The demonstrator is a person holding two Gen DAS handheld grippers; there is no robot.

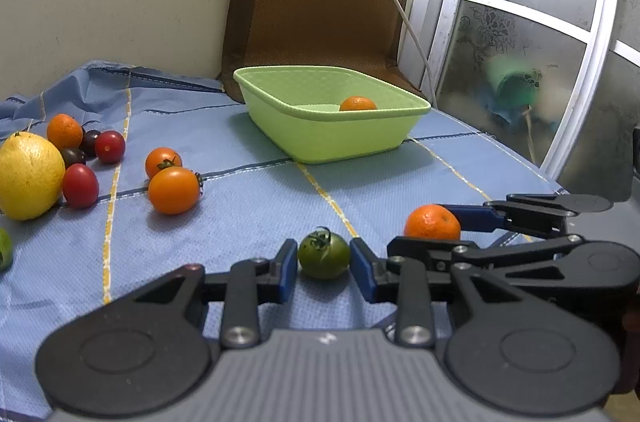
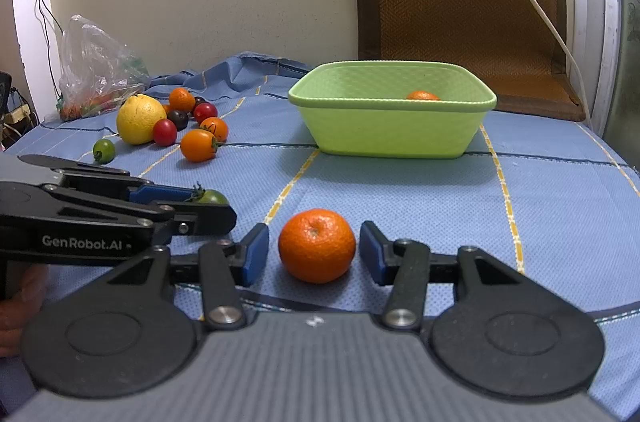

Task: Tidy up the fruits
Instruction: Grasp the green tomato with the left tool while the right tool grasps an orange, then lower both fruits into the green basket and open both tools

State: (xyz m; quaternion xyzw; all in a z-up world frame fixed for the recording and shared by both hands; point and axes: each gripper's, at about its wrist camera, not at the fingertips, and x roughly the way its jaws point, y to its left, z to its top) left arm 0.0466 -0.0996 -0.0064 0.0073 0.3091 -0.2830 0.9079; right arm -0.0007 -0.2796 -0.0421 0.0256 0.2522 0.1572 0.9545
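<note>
The left gripper pinches a green tomato on the blue cloth. The right gripper stands spread around a mandarin, not touching it. Both seem meant for the green basin beyond, which already holds one mandarin.

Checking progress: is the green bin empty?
Not empty. One orange sits inside the bin, seen over the rim in both views. The rest of its floor is hidden.

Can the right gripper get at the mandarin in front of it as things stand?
Probably yes. The mandarin already sits between the right gripper's fingers, small gaps either side, nothing blocking. The left gripper is beside it, around the green tomato.
</note>
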